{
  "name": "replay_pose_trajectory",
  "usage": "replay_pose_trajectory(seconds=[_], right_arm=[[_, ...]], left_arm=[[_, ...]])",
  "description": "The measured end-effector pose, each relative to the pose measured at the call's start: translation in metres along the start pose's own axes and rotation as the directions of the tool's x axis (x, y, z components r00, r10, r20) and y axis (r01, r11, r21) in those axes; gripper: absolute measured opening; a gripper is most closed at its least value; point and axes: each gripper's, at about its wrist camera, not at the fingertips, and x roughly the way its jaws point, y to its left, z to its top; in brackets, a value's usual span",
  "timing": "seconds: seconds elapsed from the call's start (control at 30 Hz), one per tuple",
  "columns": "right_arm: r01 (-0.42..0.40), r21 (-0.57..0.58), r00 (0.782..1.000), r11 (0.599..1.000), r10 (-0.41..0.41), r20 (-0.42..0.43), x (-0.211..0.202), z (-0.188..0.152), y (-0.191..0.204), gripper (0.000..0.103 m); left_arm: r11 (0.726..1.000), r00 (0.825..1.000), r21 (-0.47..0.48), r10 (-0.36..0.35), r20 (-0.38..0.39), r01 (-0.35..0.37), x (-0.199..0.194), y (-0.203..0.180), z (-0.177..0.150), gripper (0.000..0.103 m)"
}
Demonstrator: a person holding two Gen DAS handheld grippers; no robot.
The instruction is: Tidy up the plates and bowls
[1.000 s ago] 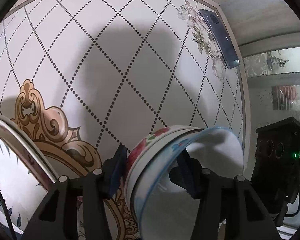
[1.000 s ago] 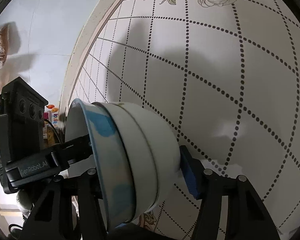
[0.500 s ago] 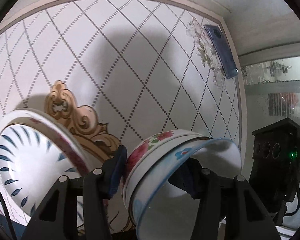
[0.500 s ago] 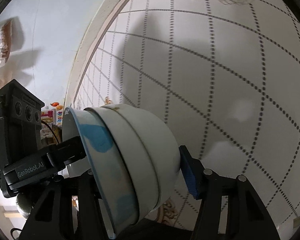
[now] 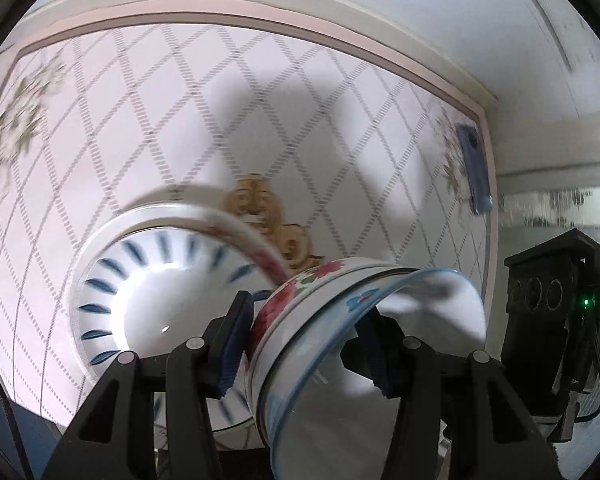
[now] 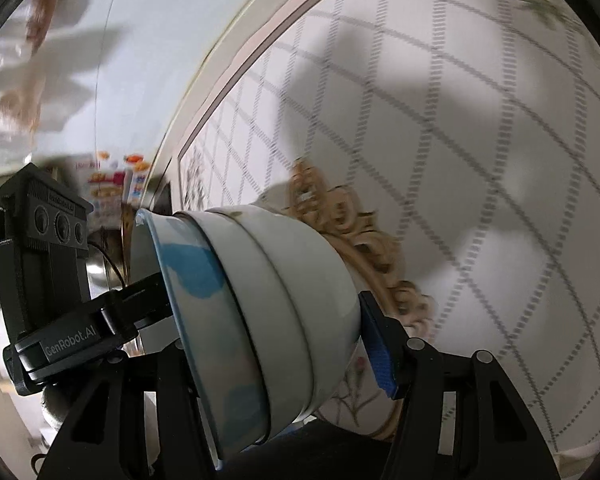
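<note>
Both grippers hold one nested stack of bowls point(image 5: 340, 320) from opposite sides, lifted above the table and tipped on its side. The outer bowl has red flowers, the inner one blue marks. My left gripper point(image 5: 304, 344) is shut on the stack's rim. My right gripper point(image 6: 272, 332) is shut on the same stack point(image 6: 268, 320). A white plate with blue dashes point(image 5: 172, 300), stacked on another plate, lies on the table below and left of the bowls.
The tablecloth point(image 5: 180, 128) is white with a dotted diamond grid, a gold ornament point(image 5: 268, 216) and flower prints. A blue phone point(image 5: 476, 168) lies near the far right edge. The other gripper's black body point(image 5: 556, 320) is at the right.
Both grippers have moved back and swung with the bowl stack. The plate with blue dashes has come into fuller view, now just left of the bowls. Frames are motion-blurred.
</note>
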Motion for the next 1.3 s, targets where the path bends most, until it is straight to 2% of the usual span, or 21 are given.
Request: replay_pose_trajectory(seconds=[0.3,0.53,0.93,1.3], right_arm=[[-0.001,-0.073,0.993,0.997,-0.008,-0.116,0.059,0.007,0.038,0.06],[0.03,-0.114,0.987,0.993,-0.047,-0.157,0.097,0.011,0.049,0.06],[0.047,-0.107,0.983,0.993,-0.065,-0.173,0.115,0.015,0.053,0.06],[0.061,-0.089,0.982,0.994,-0.076,-0.176,0.121,0.008,0.048,0.06]], left_arm=[[0.988,1.0,-0.156,0.009,0.022,-0.005,-0.008,0.064,-0.005,0.049],[0.978,0.999,-0.21,0.021,0.027,-0.015,-0.001,0.092,-0.005,0.047],[0.975,0.998,-0.218,0.039,0.043,-0.029,-0.004,0.101,-0.003,0.047],[0.981,0.997,-0.185,0.061,0.056,-0.05,-0.006,0.097,-0.006,0.047]])
